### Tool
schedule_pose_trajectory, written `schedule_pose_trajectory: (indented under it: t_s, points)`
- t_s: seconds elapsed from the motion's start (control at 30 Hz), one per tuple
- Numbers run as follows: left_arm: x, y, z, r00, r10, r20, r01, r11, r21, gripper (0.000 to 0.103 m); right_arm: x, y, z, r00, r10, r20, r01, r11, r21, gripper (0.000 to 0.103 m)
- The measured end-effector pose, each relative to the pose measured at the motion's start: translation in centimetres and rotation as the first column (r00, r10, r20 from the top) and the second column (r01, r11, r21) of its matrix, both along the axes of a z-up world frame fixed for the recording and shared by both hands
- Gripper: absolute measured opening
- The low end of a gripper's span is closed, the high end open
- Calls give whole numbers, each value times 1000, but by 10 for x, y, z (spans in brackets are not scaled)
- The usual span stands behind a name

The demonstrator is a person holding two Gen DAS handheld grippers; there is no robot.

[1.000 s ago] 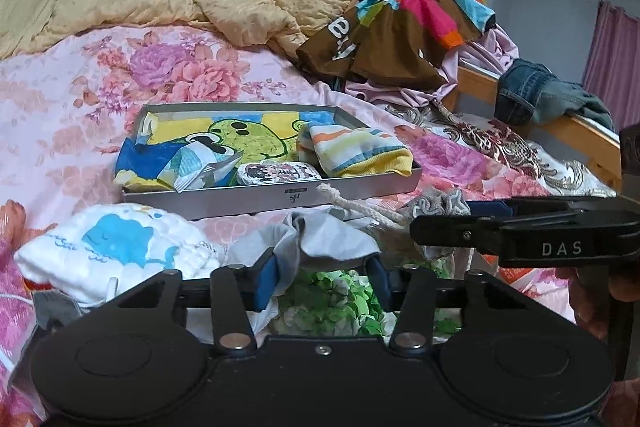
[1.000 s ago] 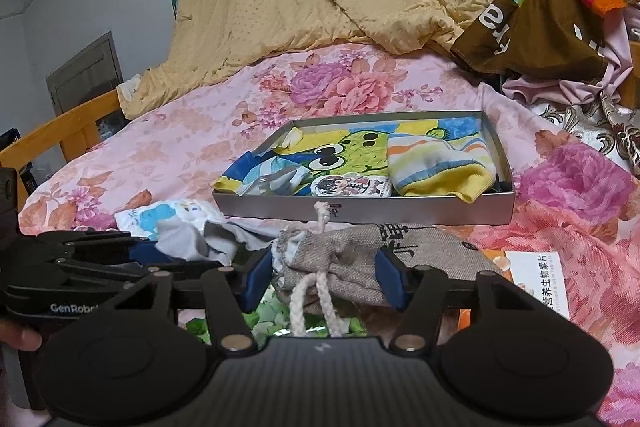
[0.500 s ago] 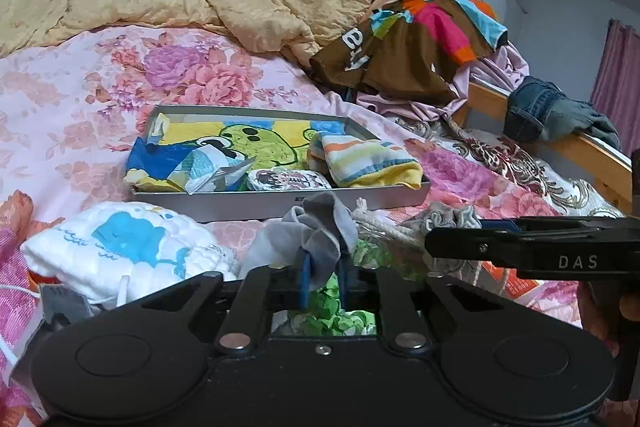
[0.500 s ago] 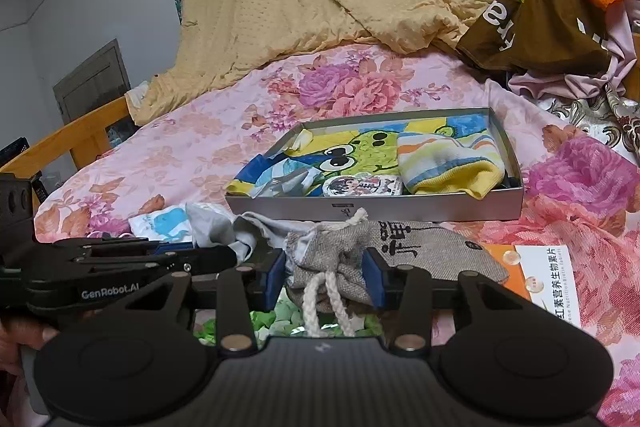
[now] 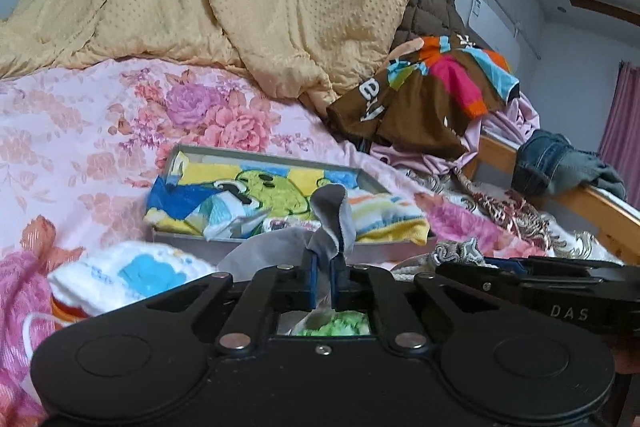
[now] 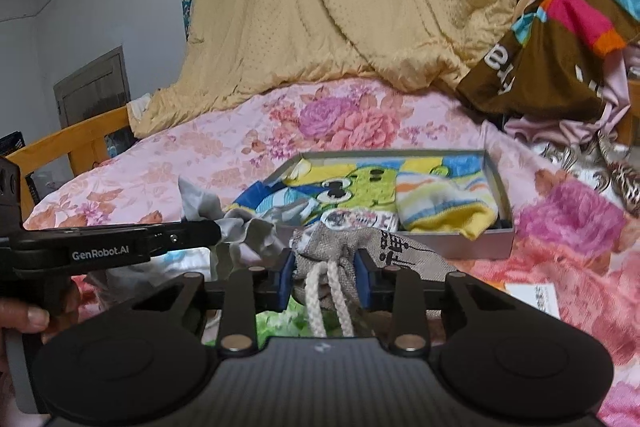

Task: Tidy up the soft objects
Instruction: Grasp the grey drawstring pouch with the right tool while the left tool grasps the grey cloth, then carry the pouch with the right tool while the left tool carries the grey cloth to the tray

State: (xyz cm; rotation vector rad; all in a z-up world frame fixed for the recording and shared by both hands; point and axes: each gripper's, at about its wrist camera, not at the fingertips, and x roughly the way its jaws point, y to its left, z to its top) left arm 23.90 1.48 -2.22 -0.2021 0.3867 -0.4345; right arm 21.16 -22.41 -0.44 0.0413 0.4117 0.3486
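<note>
Grey thin cloth (image 5: 332,223) stands pinched upright in the clenched left gripper (image 5: 324,281), lower centre of frame. Beige burlap drawstring pouch (image 6: 348,247) sits between the closing right gripper (image 6: 326,277) jaws, below the grey shallow box (image 6: 460,243).

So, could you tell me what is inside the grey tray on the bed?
The grey tray holds a green cartoon cloth, a striped folded cloth and a small printed item. The tray floor beneath them is covered.

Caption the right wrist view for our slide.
Right gripper closing on a burlap drawstring pouch before the grey tray.
</note>
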Motion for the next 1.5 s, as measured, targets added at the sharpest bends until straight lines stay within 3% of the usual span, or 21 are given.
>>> schedule_pose_trajectory:
  t_s: [0.3,0.6,0.77,1.0,1.2,1.5]
  points:
    - [26,-6,40,999,0,36,2,999,-50,5,17,-1,28,998,-10,61,8,1000,24,34]
    - [90,-16,66,998,12,54,-9,998,-58,5,89,4,72,994,-7,111,1,999,52,34]
    - [124,-21,59,999,25,24,-24,998,-51,5,133,8,72,997,-11,70,7,998,57,34]
    - [156,-21,37,999,44,-31,-45,999,-21,6,174,14,46,1000,-25,-19,26,999,20,34]
    - [170,-22,11,994,57,-98,-56,998,15,6,190,18,21,994,-38,-103,36,999,-21,34]
    - [177,-15,-10,980,82,-184,-80,997,17,6,195,24,7,987,-31,-159,23,998,-54,37]
